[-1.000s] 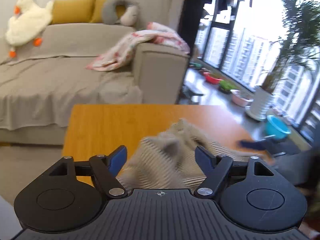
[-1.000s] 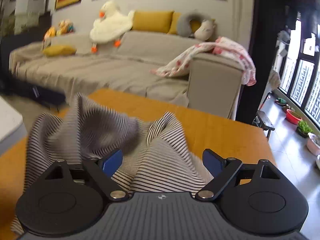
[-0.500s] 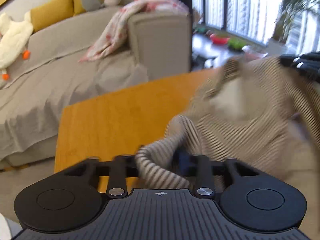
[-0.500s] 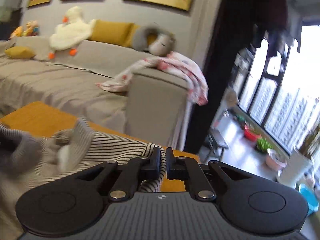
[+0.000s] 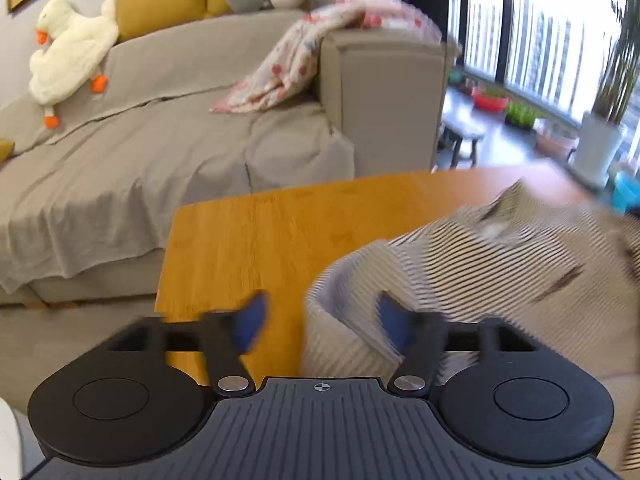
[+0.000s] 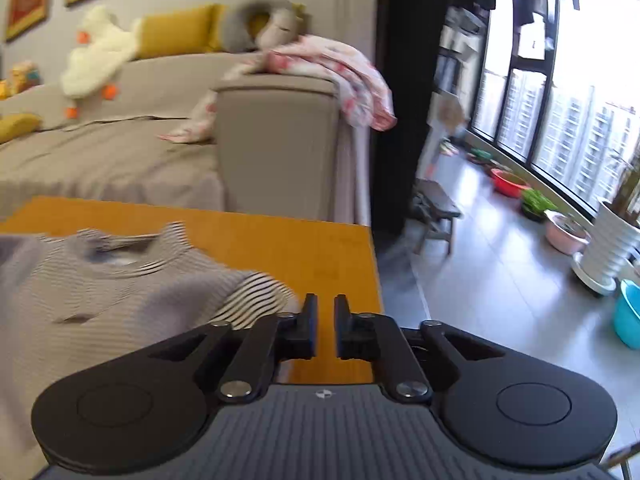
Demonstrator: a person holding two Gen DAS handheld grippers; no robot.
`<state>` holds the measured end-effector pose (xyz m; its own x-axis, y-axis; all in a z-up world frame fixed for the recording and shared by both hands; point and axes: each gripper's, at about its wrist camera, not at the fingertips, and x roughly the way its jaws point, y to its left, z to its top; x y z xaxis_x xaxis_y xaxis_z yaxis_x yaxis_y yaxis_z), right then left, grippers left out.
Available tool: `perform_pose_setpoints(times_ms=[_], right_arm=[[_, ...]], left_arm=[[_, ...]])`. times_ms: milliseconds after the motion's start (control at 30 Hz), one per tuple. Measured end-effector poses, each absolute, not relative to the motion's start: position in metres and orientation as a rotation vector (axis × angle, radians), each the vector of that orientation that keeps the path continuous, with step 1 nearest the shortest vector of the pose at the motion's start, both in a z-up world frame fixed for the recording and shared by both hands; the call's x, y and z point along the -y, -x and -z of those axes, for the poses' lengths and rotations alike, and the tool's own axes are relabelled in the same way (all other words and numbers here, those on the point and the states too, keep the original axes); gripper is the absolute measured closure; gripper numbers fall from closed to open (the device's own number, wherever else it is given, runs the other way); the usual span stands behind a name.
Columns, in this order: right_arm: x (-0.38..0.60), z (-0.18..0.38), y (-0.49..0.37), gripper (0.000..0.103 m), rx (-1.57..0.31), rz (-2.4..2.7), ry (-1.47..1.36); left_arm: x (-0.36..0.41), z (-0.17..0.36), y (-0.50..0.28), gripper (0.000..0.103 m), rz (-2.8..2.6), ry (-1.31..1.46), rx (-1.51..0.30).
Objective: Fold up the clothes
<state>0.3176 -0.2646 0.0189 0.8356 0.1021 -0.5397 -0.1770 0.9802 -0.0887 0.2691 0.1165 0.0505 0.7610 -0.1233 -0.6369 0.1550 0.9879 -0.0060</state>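
Striped sweater [image 5: 500,264] spread on orange wooden table [image 5: 256,240], neckline away from the cameras, sleeve bunched by near edge. Left gripper [image 5: 320,318] spread wide, empty, one blue pad against a rolled cloth edge. Right gripper [image 6: 326,322] nearly pressed together, a slim gap showing, pinching nothing, just beside the other sleeve. Likely laid out only; folding apparently not begun. Grey sofa [image 5: 160,152] behind.

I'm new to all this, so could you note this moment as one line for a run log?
left tool: open, beside striped shirt | right tool: narrow gap, nothing gripped | shirt: on wooden table, unfolded
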Motion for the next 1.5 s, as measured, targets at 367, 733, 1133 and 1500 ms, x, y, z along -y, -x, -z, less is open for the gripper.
perform_pose_setpoints(times_ms=[367, 733, 1133, 1500], right_arm=[[0.235, -0.043, -0.163, 0.036, -0.581, -0.588, 0.161], [0.21, -0.035, -0.14, 0.086, -0.596, -0.514, 0.273], [0.334, -0.17, -0.209, 0.101, -0.346, -0.187, -0.09], [0.154, -0.039, -0.122, 0.059, -0.699, -0.726, 0.352]], left_arm=[[-0.03, -0.014, -0.179, 0.001, 0.41, 0.099, -0.533], [-0.045, -0.009, -0.179, 0.001, 0.316, 0.005, -0.567], [-0.079, -0.028, -0.174, 0.0, 0.386, 0.164, -0.65], [-0.072, -0.024, -0.172, 0.0, 0.354, 0.19, -0.714]])
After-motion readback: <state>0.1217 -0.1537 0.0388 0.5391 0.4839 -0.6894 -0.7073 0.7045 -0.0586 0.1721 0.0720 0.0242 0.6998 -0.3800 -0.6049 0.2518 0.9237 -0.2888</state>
